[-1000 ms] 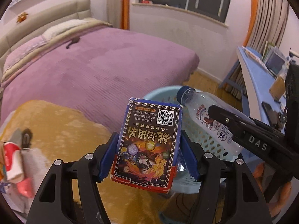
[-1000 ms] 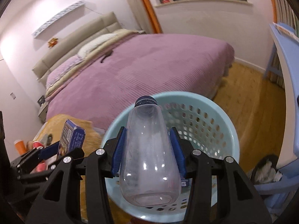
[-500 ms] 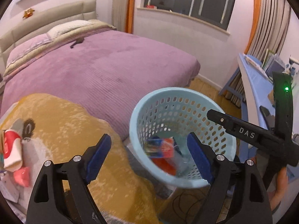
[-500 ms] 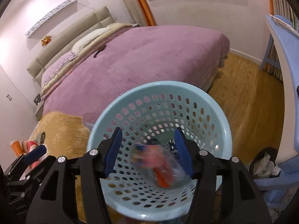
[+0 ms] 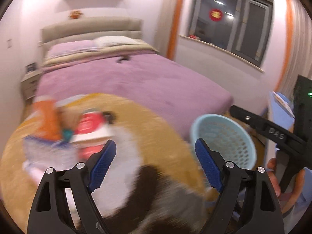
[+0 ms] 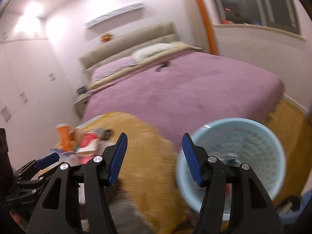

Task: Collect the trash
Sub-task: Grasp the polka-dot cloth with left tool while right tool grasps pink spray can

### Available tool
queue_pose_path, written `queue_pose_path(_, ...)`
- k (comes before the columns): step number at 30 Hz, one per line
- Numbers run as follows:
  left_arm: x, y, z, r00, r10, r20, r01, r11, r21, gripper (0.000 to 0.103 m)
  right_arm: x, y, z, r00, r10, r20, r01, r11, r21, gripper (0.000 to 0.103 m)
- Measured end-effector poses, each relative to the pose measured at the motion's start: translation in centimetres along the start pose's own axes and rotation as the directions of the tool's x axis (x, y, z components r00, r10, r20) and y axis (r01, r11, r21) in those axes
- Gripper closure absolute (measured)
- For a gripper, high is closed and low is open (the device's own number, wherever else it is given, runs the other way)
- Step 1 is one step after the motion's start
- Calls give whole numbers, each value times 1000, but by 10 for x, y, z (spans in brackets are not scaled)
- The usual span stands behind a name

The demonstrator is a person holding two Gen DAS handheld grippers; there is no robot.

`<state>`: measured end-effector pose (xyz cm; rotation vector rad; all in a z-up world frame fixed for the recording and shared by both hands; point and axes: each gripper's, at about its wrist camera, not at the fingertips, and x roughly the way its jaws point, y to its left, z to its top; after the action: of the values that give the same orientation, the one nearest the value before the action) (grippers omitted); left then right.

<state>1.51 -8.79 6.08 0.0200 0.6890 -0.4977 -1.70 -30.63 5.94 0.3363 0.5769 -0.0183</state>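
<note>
Trash pile, apparently cups and wrappers, awaits on the yellow blanket; left gripper and right gripper gape empty beside the blue basket. Next: reach, grasp one piece.

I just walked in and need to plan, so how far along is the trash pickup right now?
Some trash already lies in the light blue basket, though blur hides what it is. Nothing is in hand: the left gripper and right gripper are both open and empty. Left to collect is the litter pile on the yellow rug, including an orange bottle.
</note>
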Motion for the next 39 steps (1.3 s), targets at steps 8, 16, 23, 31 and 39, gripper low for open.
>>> queue_pose_path(8,-65,110,-40,975,218,-32,-221,966,-137,22,30,100,-15,978,184,-96,-197,970,-146,48)
queue_pose_path(16,-68,187,-110,952,230,-203,-271,941,-204,24,69,182,-64,917,279,-286,-353,901,-252,48)
queue_pose_path(23,-42,198,-127,947,206,-246,-254,949,-185,29,91,233,-101,884,259,-390,-411,827,-383,47)
queue_pose_path(31,-27,175,-132,940,230,-251,-262,960,-102,52,118,247,-125,876,191,-444,-399,805,-440,44)
queue_pose_path(39,-40,169,-136,963,168,-210,-203,967,-156,96,120,250,-134,861,183,-475,-411,801,-436,49)
